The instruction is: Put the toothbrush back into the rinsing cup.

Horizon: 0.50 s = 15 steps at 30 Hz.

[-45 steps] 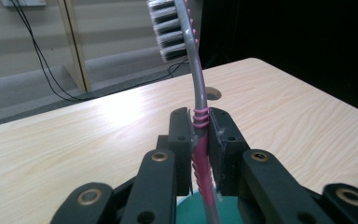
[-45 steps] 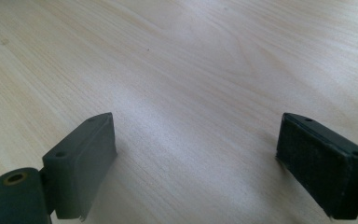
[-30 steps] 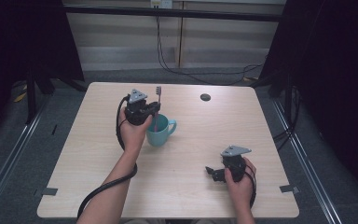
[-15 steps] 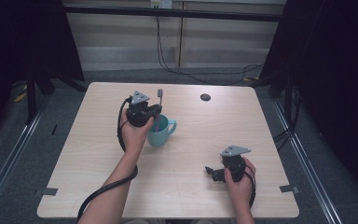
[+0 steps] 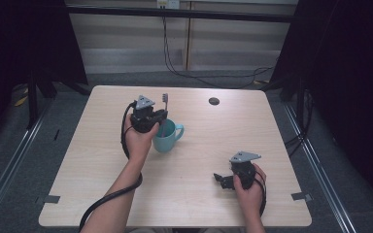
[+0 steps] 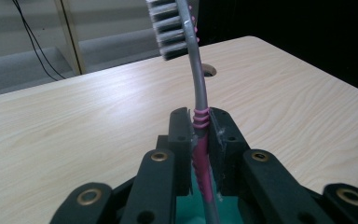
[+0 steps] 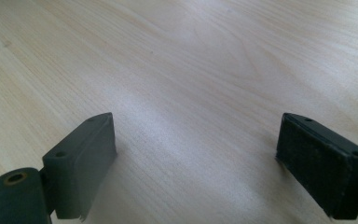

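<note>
On the table (image 5: 102,194), the teal mug (image 5: 167,138) is the landmark: directly above it the left gripper (image 5: 156,118) pinches a toothbrush (image 6: 200,140) upright, bristles up, handle end dipping inside. Next, probably, releasing it there. The right gripper (image 5: 221,178), well right of the mug, gapes empty.

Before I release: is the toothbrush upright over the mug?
Upright. The toothbrush stands bristles-up, clamped in the left gripper, handle end down in the teal mug.
</note>
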Tool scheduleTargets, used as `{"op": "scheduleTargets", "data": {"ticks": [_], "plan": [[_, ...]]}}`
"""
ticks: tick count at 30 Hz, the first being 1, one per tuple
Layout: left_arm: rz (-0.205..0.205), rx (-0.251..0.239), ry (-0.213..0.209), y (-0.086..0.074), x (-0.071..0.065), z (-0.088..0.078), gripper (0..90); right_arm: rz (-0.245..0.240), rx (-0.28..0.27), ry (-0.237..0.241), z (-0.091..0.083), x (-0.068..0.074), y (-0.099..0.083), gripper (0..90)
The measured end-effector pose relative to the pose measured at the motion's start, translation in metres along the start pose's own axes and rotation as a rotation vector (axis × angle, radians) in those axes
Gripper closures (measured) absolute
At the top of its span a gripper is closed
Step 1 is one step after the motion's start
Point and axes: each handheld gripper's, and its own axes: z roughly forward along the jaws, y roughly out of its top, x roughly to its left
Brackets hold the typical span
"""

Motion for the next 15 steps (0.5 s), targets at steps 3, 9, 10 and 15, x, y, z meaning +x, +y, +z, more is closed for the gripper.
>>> {"op": "scheduleTargets", "data": {"ticks": [3, 9, 10, 15], "plan": [[0.004, 0.009, 0.004, -0.0010, -0.0003, -0.0003, 80.2, -0.004, -0.002, 0.000, 0.0003, -0.0001, 0.0002, 11.2], [0.015, 0.028, 0.002, -0.0038, -0.0031, 0.0012, 80.1, -0.009, -0.004, 0.002, 0.0006, -0.0001, 0.0003, 11.2], [0.010, 0.026, -0.001, -0.0046, -0.0034, 0.0016, 80.1, -0.009, -0.004, 0.002, 0.0007, -0.0001, 0.0003, 11.2], [0.010, 0.038, -0.002, -0.0098, -0.0057, 0.0012, 80.1, -0.009, -0.004, 0.002, 0.0007, 0.0000, 0.0004, 11.2]]}}
